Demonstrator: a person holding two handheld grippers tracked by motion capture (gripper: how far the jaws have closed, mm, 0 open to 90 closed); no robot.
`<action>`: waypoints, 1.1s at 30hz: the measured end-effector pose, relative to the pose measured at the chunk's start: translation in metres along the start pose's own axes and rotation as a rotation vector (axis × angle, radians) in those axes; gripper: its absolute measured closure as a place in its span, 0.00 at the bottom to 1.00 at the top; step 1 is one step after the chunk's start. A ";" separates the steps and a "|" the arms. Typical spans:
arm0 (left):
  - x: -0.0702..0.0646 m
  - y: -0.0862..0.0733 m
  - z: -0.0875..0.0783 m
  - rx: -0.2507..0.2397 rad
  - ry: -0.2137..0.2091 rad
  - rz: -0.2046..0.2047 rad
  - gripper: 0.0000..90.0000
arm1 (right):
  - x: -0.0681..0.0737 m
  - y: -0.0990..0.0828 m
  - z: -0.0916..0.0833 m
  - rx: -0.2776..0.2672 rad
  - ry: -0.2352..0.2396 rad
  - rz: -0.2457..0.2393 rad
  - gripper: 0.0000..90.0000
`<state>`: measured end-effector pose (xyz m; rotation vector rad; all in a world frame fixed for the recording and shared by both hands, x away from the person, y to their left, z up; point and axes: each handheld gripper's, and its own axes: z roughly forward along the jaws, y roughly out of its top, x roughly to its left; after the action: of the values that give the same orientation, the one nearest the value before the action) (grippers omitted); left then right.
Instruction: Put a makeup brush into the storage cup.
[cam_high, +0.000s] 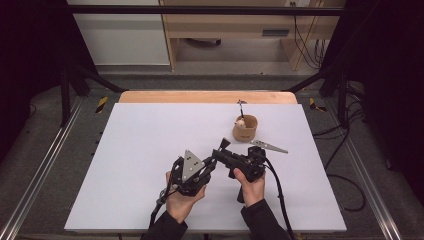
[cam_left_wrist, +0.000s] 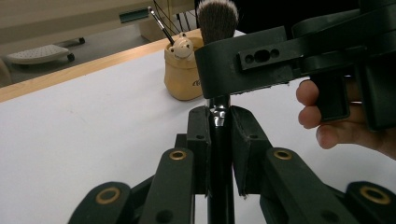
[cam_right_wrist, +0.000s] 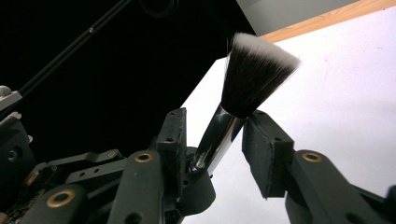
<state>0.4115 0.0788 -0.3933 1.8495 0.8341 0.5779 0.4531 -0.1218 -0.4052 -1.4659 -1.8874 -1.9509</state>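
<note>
A makeup brush (cam_right_wrist: 254, 79) with a black, white-tipped head and a shiny ferrule stands above the white table. My left gripper (cam_left_wrist: 218, 121) is shut on its black handle (cam_left_wrist: 219, 154). In the high view the left gripper (cam_high: 212, 161) points up and right, with the brush head (cam_high: 225, 143) poking out past it. My right gripper (cam_right_wrist: 217, 128) comes in from the right (cam_high: 219, 153). Its jaws straddle the ferrule just below the head. One pad lies close against the ferrule, and the other stands off with a visible gap.
A tan cup (cam_high: 244, 128) with a small animal figure on its rim (cam_left_wrist: 181, 45) holds a thin brush (cam_high: 241, 107) just beyond the grippers. The white board (cam_high: 140, 145) lies on a wooden table (cam_high: 200, 96). Cables trail on the floor at right (cam_high: 345, 175).
</note>
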 end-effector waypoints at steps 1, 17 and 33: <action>0.000 0.000 0.000 -0.001 0.000 -0.001 0.87 | 0.000 0.000 0.000 -0.002 0.007 0.004 0.71; -0.001 0.001 -0.001 -0.012 -0.011 -0.004 0.87 | 0.000 0.001 -0.002 0.001 0.050 0.033 0.85; 0.007 0.007 -0.003 0.011 -0.049 0.010 0.71 | 0.000 0.004 -0.008 -0.035 0.003 -0.032 0.86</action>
<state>0.4164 0.0840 -0.3858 1.8714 0.7973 0.5333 0.4513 -0.1294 -0.4004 -1.4496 -1.8972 -2.0088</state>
